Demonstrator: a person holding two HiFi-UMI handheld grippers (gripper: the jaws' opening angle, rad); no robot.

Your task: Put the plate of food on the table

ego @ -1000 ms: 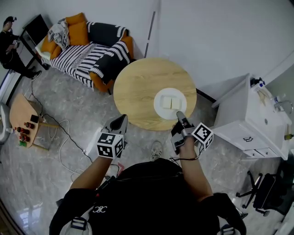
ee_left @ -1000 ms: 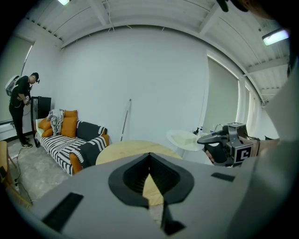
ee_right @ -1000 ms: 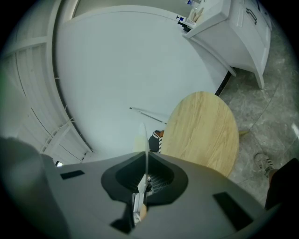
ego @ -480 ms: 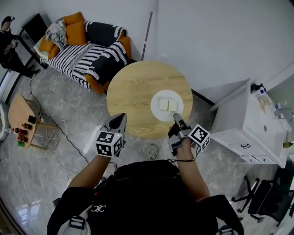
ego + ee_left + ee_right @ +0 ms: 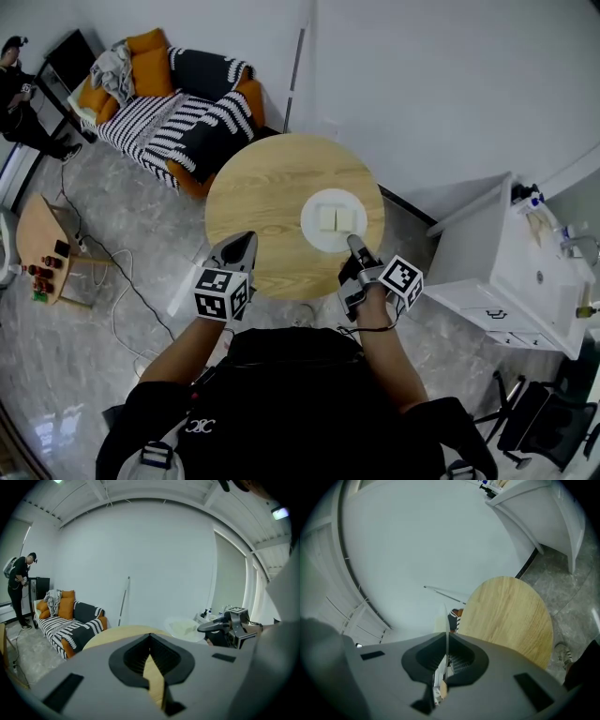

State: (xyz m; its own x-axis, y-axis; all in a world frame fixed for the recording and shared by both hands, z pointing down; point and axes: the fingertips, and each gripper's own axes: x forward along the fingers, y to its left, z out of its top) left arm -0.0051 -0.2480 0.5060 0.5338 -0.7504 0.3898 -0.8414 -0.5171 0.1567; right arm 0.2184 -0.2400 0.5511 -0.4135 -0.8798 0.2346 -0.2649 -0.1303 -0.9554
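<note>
White plate [image 5: 312,225], which we see edge-on clamped in the right hand-held gripper [image 5: 444,641], shows its food squares [image 5: 336,219] only from above; the left hand-held gripper [image 5: 246,243] is closed.

Looking down on a round wooden table [image 5: 262,211], standing on grey marbled floor [image 5: 84,375]. Showing, toward its right side, a white plate [image 5: 317,236] carrying two pale squares of food [image 5: 327,218]; not revealing whether touching the wood.

black-white striped sofa w/ orange cushions [image 5: 183,112] stood by wall, top left; person in black [image 5: 23,89] near it. small wooden side table [image 5: 42,239] at left edge, white cabinet [image 5: 511,272] at right.
</note>
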